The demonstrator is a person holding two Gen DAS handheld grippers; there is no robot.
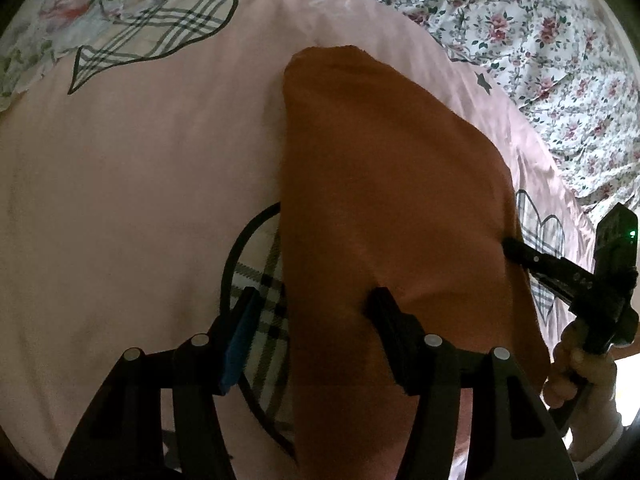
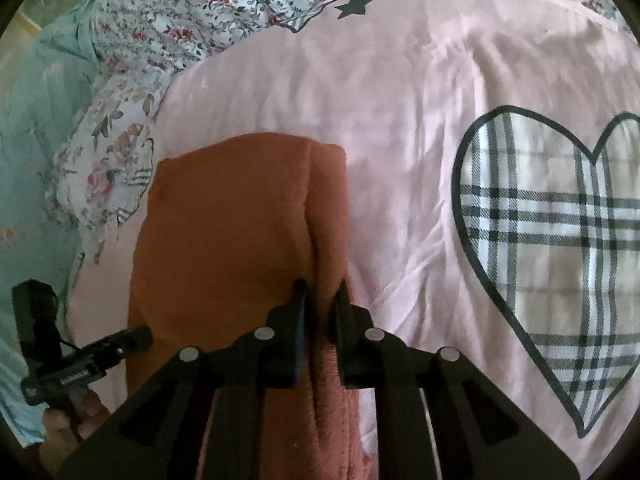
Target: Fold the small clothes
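An orange-brown cloth [image 1: 380,184] lies folded on the pink bedsheet [image 1: 140,200]. My left gripper [image 1: 314,300] stands open astride the cloth's left edge: one finger over the sheet, the other over the cloth. In the right wrist view the cloth [image 2: 224,220] has a raised fold along its right side. My right gripper [image 2: 320,292] is shut on that fold, with the pads pressing it from both sides. The right gripper [image 1: 510,248] also shows at the cloth's right edge in the left wrist view, held by a hand [image 1: 576,372]. The left gripper [image 2: 138,336] touches the cloth's left edge.
The pink sheet carries plaid heart prints [image 2: 560,240] and a small black star [image 2: 354,6]. A floral bedcover [image 1: 540,40] lies bunched at the far side. A pale green fabric [image 2: 36,140] lies beyond the floral cover on the left.
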